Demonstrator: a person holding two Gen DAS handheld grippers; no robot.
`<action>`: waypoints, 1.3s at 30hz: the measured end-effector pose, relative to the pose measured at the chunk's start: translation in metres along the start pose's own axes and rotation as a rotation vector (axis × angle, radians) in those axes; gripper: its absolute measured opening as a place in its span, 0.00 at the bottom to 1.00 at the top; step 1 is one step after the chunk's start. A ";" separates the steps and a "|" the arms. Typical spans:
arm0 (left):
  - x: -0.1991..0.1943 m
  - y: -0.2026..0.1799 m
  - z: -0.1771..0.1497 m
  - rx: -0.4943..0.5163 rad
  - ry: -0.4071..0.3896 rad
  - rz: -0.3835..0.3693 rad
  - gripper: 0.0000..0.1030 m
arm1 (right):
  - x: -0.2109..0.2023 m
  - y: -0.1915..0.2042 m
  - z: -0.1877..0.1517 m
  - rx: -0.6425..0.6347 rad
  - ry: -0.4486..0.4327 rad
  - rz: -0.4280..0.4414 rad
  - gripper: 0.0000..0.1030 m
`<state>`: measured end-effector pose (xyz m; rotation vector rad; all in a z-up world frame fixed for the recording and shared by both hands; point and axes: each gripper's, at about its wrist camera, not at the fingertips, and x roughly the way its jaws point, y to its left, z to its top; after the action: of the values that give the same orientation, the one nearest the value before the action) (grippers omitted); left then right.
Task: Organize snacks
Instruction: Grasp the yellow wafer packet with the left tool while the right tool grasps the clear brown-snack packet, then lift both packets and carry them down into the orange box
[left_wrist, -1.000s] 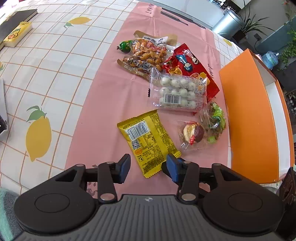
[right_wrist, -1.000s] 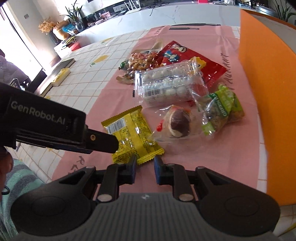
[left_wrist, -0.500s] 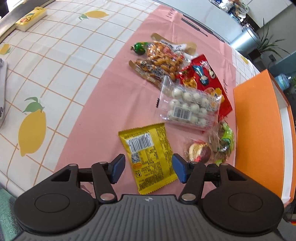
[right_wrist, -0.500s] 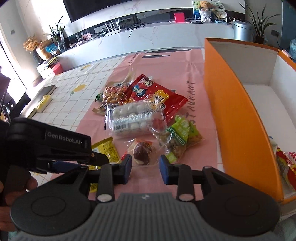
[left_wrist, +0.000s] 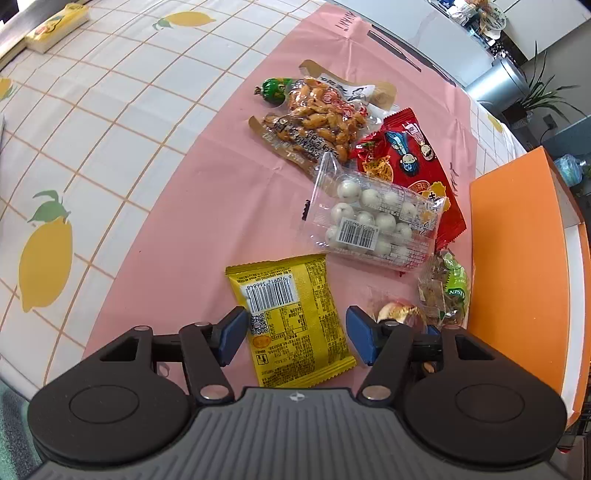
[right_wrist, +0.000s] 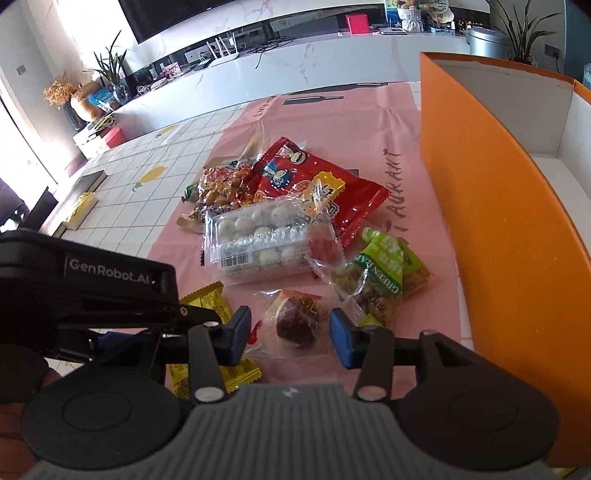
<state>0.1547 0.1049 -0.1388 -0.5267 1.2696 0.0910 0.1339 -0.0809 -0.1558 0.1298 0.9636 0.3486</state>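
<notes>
Snack packets lie in a heap on a pink cloth (left_wrist: 207, 192). My left gripper (left_wrist: 295, 338) hangs over a yellow packet (left_wrist: 288, 314); its jaws are opening and straddle the packet without pressing it. My right gripper (right_wrist: 288, 336) is over a clear wrapper with a dark round sweet (right_wrist: 295, 325); its jaws are opening too, the sweet between them, pads clear of it. Beyond lie a clear tray of white balls (left_wrist: 373, 221) (right_wrist: 266, 240), a red bag (left_wrist: 410, 162) (right_wrist: 314, 188), a green packet (right_wrist: 380, 273) (left_wrist: 454, 291) and a bag of orange-brown nuts (left_wrist: 317, 114).
An orange box (right_wrist: 491, 221) (left_wrist: 517, 266) with a white inside stands right of the snacks. The left gripper's black body (right_wrist: 85, 288) fills the left of the right wrist view. A lemon-print tablecloth (left_wrist: 92, 129) covers the left; a yellow box (left_wrist: 55, 31) sits far left.
Both grippers' jaws have spread wider. The left gripper came down closer over the yellow packet. The right gripper shifted right, from the yellow packet to the dark sweet, bringing the box's inside into view.
</notes>
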 end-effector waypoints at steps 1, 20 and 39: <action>0.001 -0.001 0.000 0.001 -0.002 0.007 0.71 | -0.001 0.000 -0.001 -0.009 0.001 -0.005 0.42; 0.020 -0.047 -0.020 0.272 -0.090 0.256 0.67 | -0.012 -0.013 -0.009 -0.027 -0.010 -0.017 0.42; -0.049 -0.047 -0.038 0.293 -0.188 0.153 0.59 | -0.042 -0.011 -0.014 0.002 -0.023 0.040 0.34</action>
<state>0.1220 0.0585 -0.0858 -0.1640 1.1134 0.0794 0.1029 -0.1065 -0.1340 0.1549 0.9396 0.3823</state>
